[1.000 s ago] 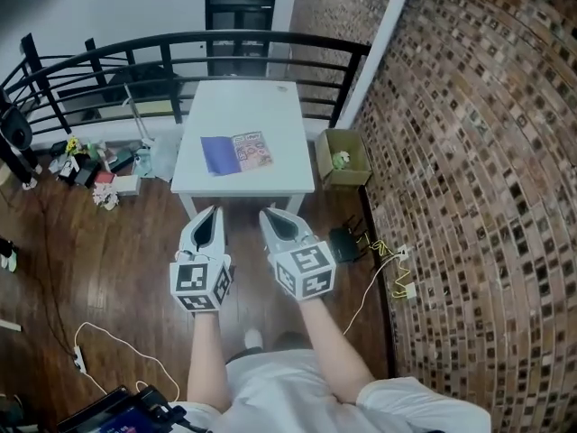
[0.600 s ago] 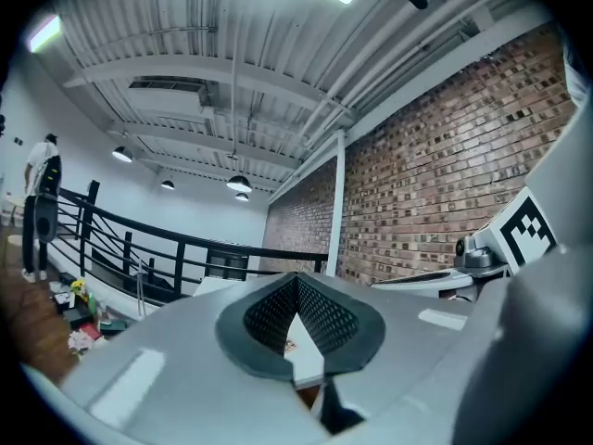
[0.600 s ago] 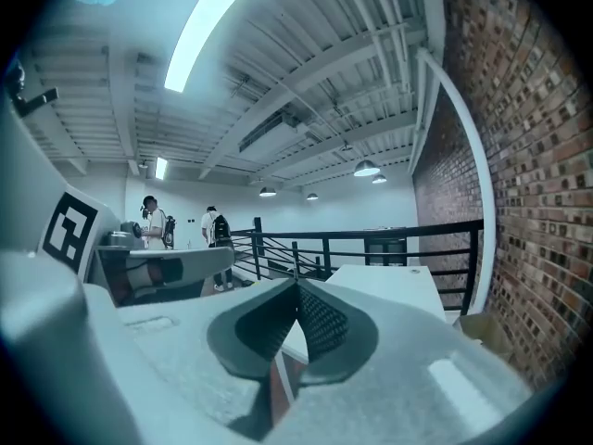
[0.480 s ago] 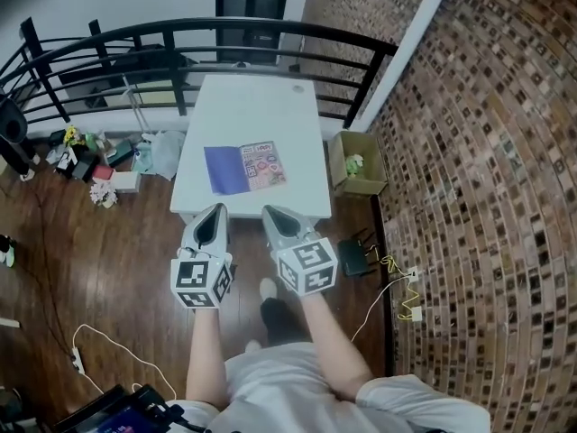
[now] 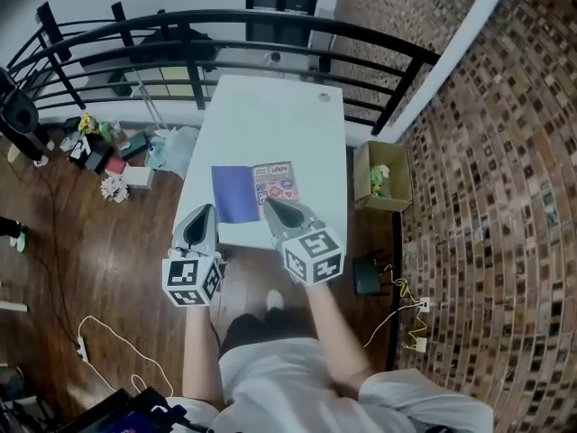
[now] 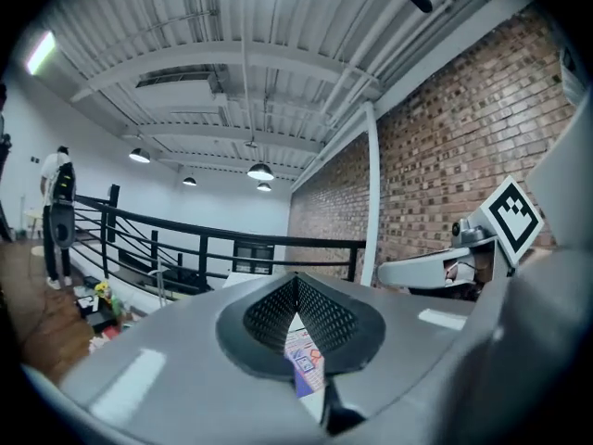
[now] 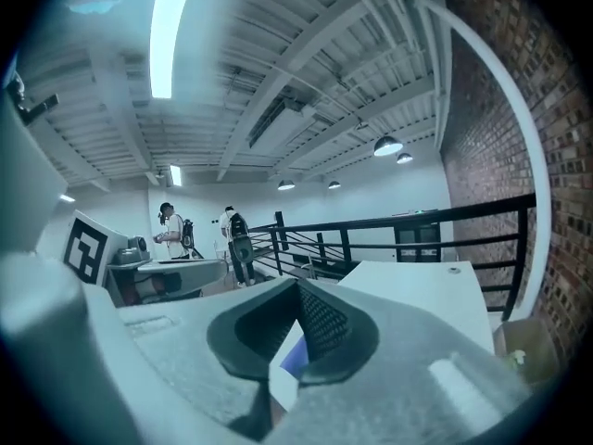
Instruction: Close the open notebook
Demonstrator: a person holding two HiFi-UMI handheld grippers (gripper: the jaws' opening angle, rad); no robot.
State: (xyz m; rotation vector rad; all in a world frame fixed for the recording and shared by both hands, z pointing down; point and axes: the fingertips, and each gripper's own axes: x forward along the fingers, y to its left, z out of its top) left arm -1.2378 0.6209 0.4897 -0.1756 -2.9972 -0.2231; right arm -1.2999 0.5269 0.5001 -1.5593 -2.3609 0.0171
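Observation:
An open notebook (image 5: 255, 190) lies flat near the front edge of the white table (image 5: 288, 120), its blue page on the left and its sticker-printed page on the right. My left gripper (image 5: 202, 211) is shut and hovers just off the table's front left corner, left of the blue page. My right gripper (image 5: 271, 204) is also shut, with its tip at the notebook's near edge. In the left gripper view, a sliver of the notebook (image 6: 304, 364) shows below the closed left gripper (image 6: 296, 281). The right gripper view shows a blue strip of notebook (image 7: 293, 358) under the closed right gripper (image 7: 296, 290).
A black railing (image 5: 225, 25) runs behind the table. A cardboard box (image 5: 383, 186) stands to the table's right, by the brick wall. Clutter (image 5: 108, 152) lies on the floor to the left, with a black device (image 5: 368, 276) and cables (image 5: 401, 309) to the right. People (image 7: 236, 239) stand far off.
The person has walked up to the table. Both grippers moved forward from over the floor to the table's front edge, and the right one now reaches the notebook.

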